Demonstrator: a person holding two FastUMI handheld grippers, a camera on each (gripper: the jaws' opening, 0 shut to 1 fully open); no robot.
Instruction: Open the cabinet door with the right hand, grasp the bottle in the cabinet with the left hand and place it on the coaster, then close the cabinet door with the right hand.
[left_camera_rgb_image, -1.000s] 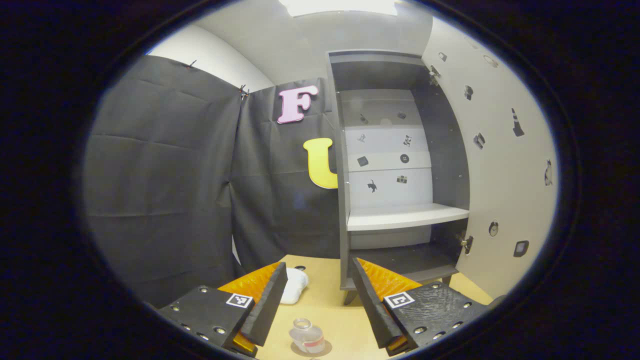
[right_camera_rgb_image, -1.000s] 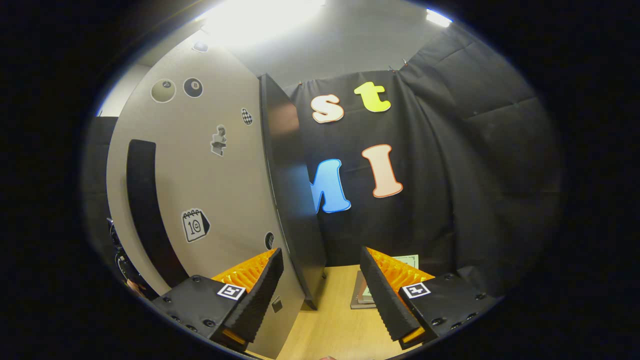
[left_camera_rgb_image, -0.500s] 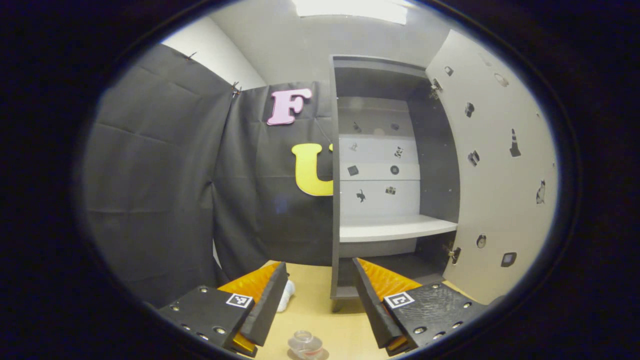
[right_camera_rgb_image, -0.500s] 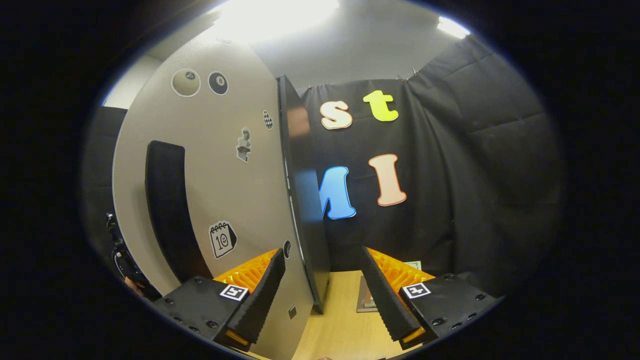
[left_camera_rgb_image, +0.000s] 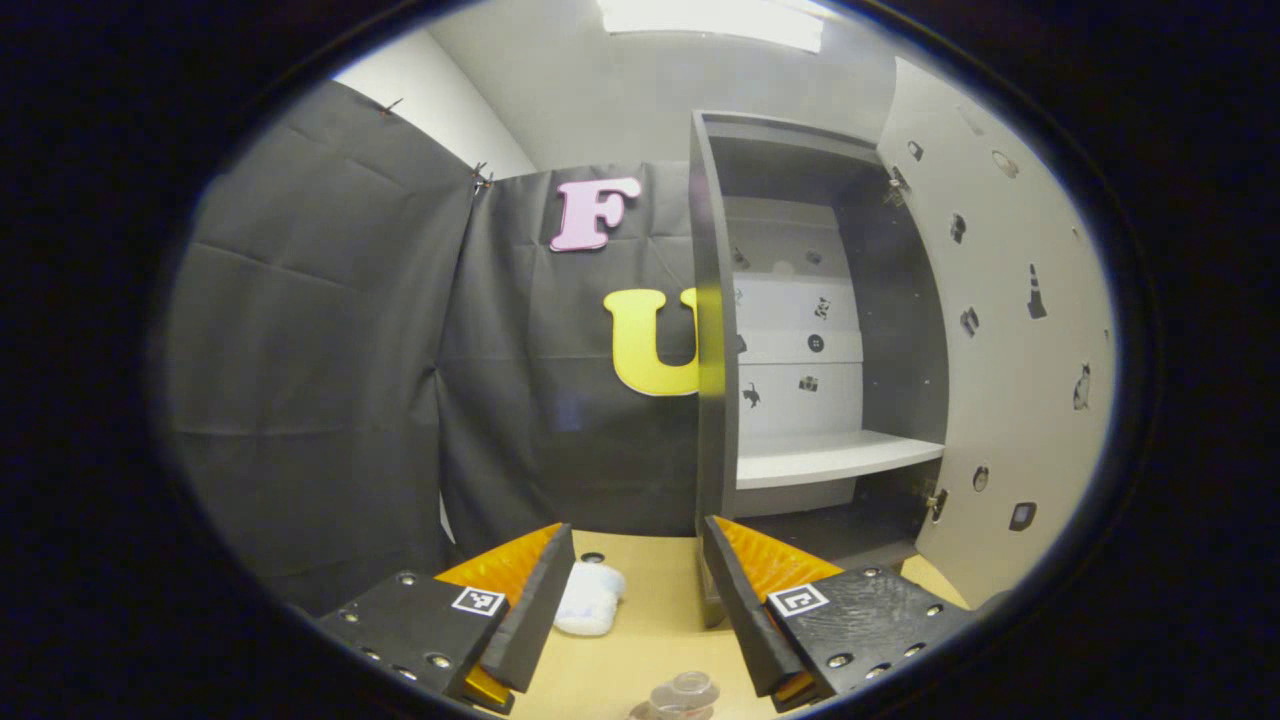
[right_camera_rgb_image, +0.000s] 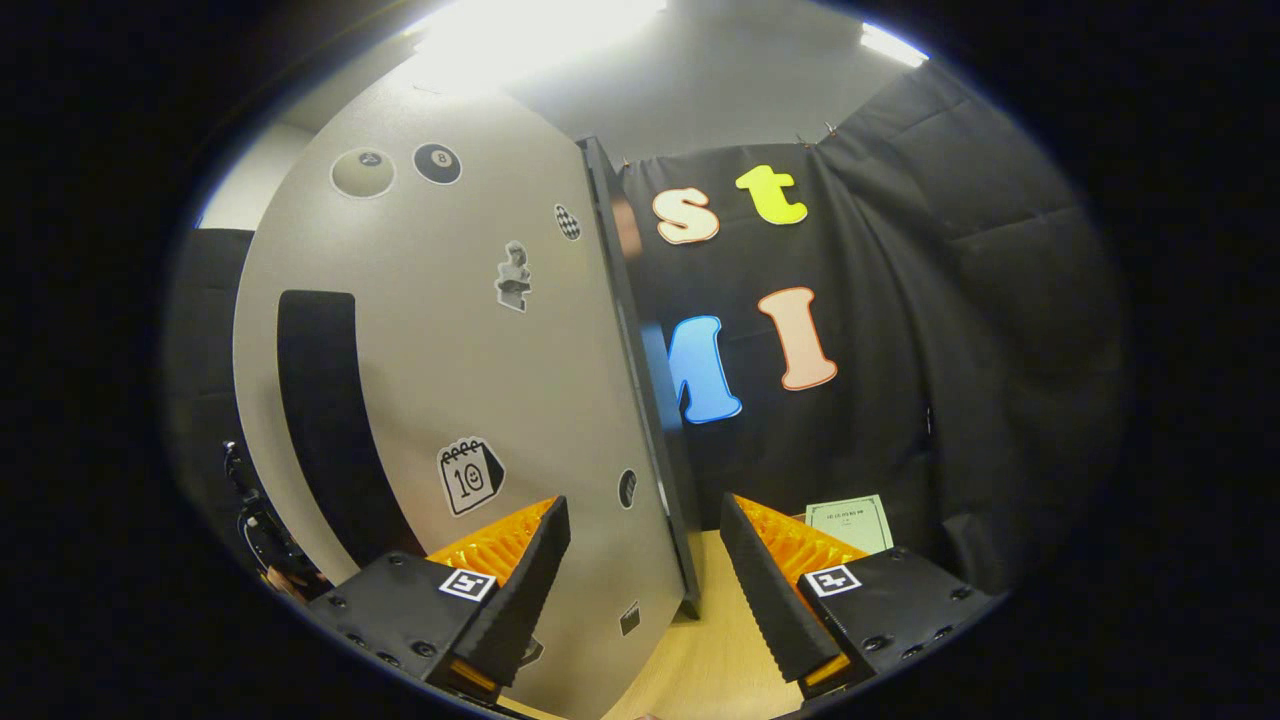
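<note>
The grey cabinet (left_camera_rgb_image: 715, 400) stands open in the left gripper view, with a white shelf (left_camera_rgb_image: 835, 458) inside and its door (left_camera_rgb_image: 1010, 360) swung out to the right. A clear bottle (left_camera_rgb_image: 682, 695) stands upright on the wooden table at the bottom edge, just below and between the fingers of my open left gripper (left_camera_rgb_image: 630, 610), untouched. I cannot make out what the bottle rests on. In the right gripper view the door's sticker-covered outer face (right_camera_rgb_image: 450, 350) and its black handle bar (right_camera_rgb_image: 320, 420) are close. My right gripper (right_camera_rgb_image: 640, 590) is open, its fingers on either side of the door's free edge (right_camera_rgb_image: 655, 420).
A white crumpled cloth (left_camera_rgb_image: 588, 608) lies on the table (left_camera_rgb_image: 650, 620) left of the cabinet's foot. A pale green card (right_camera_rgb_image: 848, 520) stands at the back of the table by the black wall. Black cloth closes off the left and the back.
The left gripper has drawn back and turned left, so the bottle slid to the view's bottom edge. In the right gripper view the door's face fills more and its edge moved right.
</note>
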